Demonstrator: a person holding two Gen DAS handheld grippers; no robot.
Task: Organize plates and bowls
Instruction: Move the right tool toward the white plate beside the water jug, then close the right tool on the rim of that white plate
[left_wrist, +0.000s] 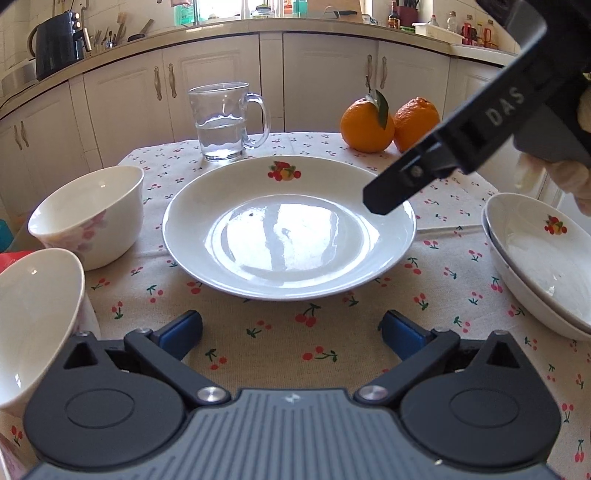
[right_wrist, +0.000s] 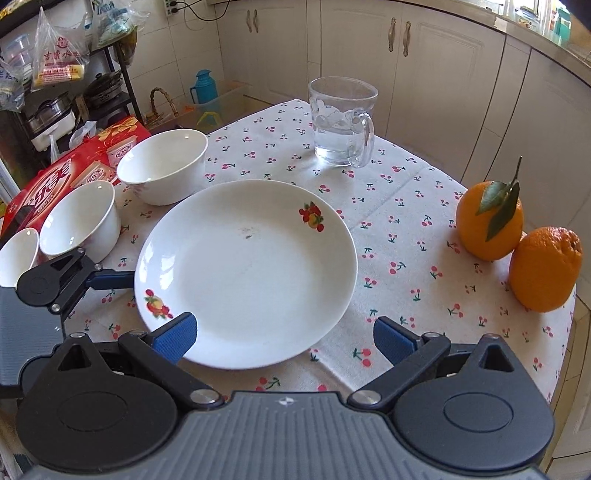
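A large white plate (left_wrist: 288, 229) with a fruit print lies in the middle of the cherry-print tablecloth; it also shows in the right wrist view (right_wrist: 251, 273). Two stacked plates (left_wrist: 543, 258) sit at the right. Two white bowls stand at the left, the far bowl (left_wrist: 92, 214) and the near bowl (left_wrist: 33, 325); in the right wrist view three bowls line the left edge (right_wrist: 162, 170) (right_wrist: 79, 225) (right_wrist: 16, 254). My left gripper (left_wrist: 291, 332) is open and empty, just short of the plate. My right gripper (right_wrist: 284, 339) is open and empty, held above the plate's near right rim.
A glass mug (left_wrist: 229, 122) with water stands behind the plate. Two oranges (left_wrist: 388, 123) sit at the back right near the table edge. A red box (right_wrist: 66, 173) lies left of the bowls. Kitchen cabinets (left_wrist: 207, 81) run behind the table.
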